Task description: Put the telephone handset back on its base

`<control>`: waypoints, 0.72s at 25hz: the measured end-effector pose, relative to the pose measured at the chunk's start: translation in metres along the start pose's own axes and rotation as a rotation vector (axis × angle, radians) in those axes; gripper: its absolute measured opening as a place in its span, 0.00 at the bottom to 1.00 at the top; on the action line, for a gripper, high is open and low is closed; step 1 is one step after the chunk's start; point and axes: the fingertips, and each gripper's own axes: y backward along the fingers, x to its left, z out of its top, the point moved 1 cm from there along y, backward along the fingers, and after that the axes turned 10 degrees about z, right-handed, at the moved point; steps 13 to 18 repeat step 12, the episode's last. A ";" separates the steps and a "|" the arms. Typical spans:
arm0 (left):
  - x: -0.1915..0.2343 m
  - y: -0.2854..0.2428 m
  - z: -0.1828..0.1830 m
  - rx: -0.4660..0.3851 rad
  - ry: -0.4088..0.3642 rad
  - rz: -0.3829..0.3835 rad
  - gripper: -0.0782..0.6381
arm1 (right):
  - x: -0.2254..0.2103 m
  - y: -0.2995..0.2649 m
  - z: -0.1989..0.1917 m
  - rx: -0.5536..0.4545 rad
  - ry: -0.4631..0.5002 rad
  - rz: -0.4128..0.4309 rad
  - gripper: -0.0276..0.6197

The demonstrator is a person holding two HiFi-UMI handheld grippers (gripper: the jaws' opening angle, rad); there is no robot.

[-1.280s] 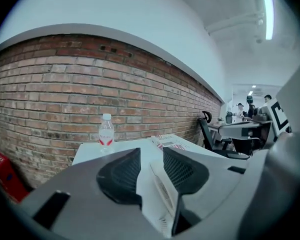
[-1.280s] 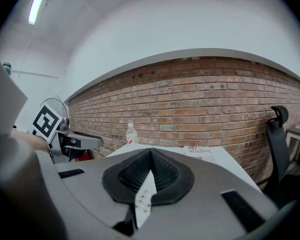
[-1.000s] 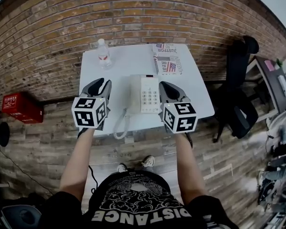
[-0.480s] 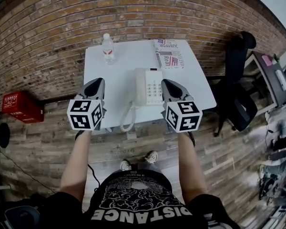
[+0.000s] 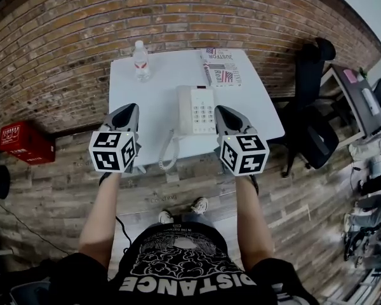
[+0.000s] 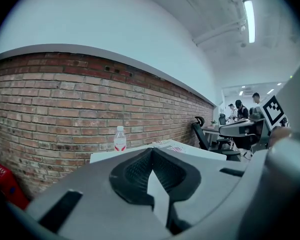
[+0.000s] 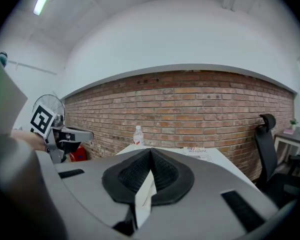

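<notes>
left hand-held gripper (image 6: pixel 151 154) newly closed; telephone (image 5: pixel 195 110) overhead-only

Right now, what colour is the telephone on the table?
The telephone is white; the head view shows it best.

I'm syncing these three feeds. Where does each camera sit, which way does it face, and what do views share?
Head view: on the person's head, steeply down onto the white table and white push-button telephone; forearms, black T-shirt show.
Left gripper view: on the left gripper, level toward the red brick wall; its shut jaws in front.
Right gripper view: on the right gripper, same heading; shut jaws too.
Shared: all show the clear plastic water bottle.
</notes>
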 end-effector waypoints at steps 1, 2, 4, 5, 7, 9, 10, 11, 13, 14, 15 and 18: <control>-0.001 0.000 -0.001 0.002 -0.001 -0.002 0.12 | 0.000 0.001 0.000 -0.001 0.000 -0.003 0.04; -0.001 -0.001 -0.002 0.004 -0.003 -0.004 0.12 | 0.000 0.002 0.000 -0.002 -0.001 -0.004 0.04; -0.002 -0.002 -0.002 0.008 -0.004 -0.008 0.12 | 0.000 0.002 -0.001 -0.004 -0.002 -0.006 0.04; -0.001 -0.002 -0.002 0.010 -0.002 -0.009 0.12 | 0.001 0.002 -0.001 -0.004 -0.002 -0.007 0.04; -0.001 -0.003 -0.002 0.011 0.000 -0.010 0.12 | 0.001 0.002 0.000 -0.003 -0.002 -0.007 0.04; -0.001 -0.003 -0.001 0.010 -0.001 -0.010 0.12 | 0.001 0.001 0.000 -0.003 -0.001 -0.008 0.04; -0.001 -0.003 -0.001 0.010 -0.001 -0.011 0.12 | 0.001 0.001 0.001 -0.004 -0.001 -0.008 0.04; -0.001 -0.004 -0.001 0.010 -0.002 -0.011 0.12 | 0.001 0.000 0.001 -0.004 0.000 -0.008 0.04; -0.001 -0.004 -0.001 0.009 -0.002 -0.011 0.12 | 0.001 0.000 0.001 -0.005 0.000 -0.008 0.04; -0.001 -0.004 -0.001 0.009 -0.002 -0.011 0.12 | 0.001 0.000 0.001 -0.005 0.000 -0.008 0.04; -0.001 -0.004 -0.001 0.009 -0.002 -0.011 0.12 | 0.001 0.000 0.001 -0.005 0.000 -0.008 0.04; -0.001 -0.004 -0.001 0.009 -0.002 -0.011 0.12 | 0.001 0.000 0.001 -0.005 0.000 -0.008 0.04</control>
